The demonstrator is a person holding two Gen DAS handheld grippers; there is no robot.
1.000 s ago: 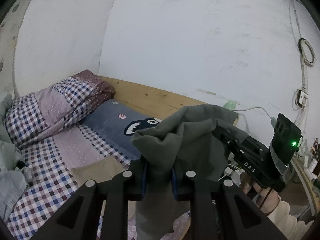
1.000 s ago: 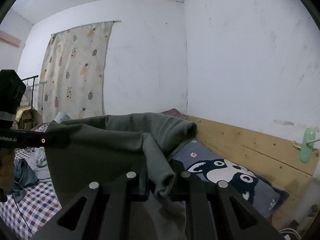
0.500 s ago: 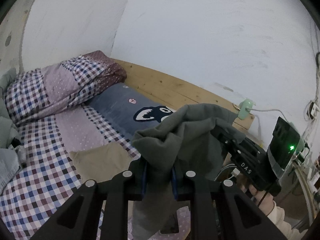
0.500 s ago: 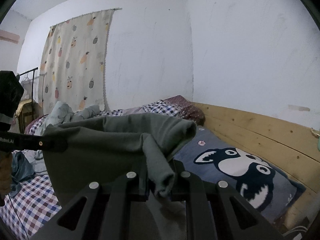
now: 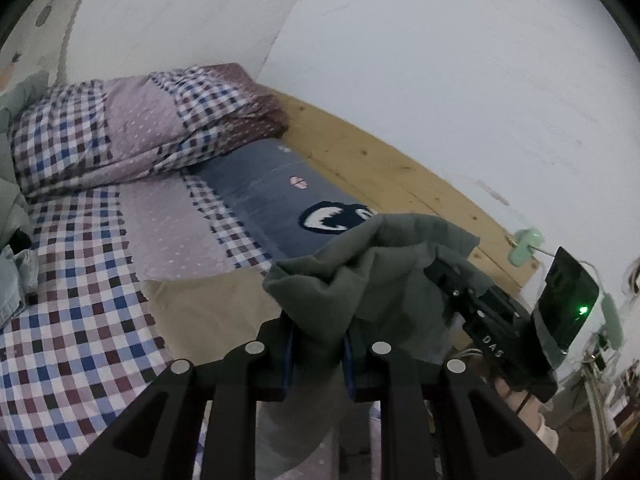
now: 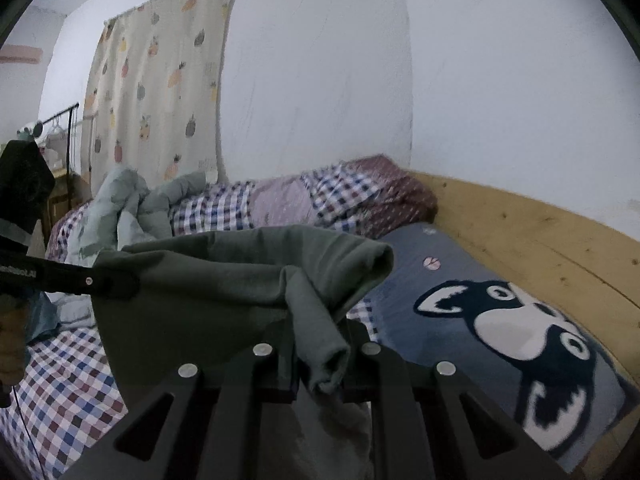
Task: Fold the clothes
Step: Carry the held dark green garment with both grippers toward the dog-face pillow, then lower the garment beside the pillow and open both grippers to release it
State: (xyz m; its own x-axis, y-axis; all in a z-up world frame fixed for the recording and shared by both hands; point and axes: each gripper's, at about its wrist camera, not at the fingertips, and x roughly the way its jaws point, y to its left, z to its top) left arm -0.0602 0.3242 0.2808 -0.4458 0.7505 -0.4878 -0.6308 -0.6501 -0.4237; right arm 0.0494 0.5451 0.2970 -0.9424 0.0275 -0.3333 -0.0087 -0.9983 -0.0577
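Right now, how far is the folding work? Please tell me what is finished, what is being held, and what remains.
Finished: no folded item is visible. There is only a loose pile of pale clothes on the checked bed.
In hand: the left gripper and right gripper each pinch an edge of the grey-green garment, held up above the bed.
Remaining: probably laying it flat and making all the folds.

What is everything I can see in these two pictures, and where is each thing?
Garment: one, grey-green, held up between both grippers above the bed.
Bed sheet: one, checked, covering the bed.
Quilt: one, checked and mauve, folded in the corner.
Pillow: one, blue-grey with a dog face, along the wooden board.
Wooden board: one, pale pine, against the white wall.
Curtain: one, cream with pineapples, far wall.
Left gripper: black, shut on cloth.
Right gripper: black, shut on cloth.
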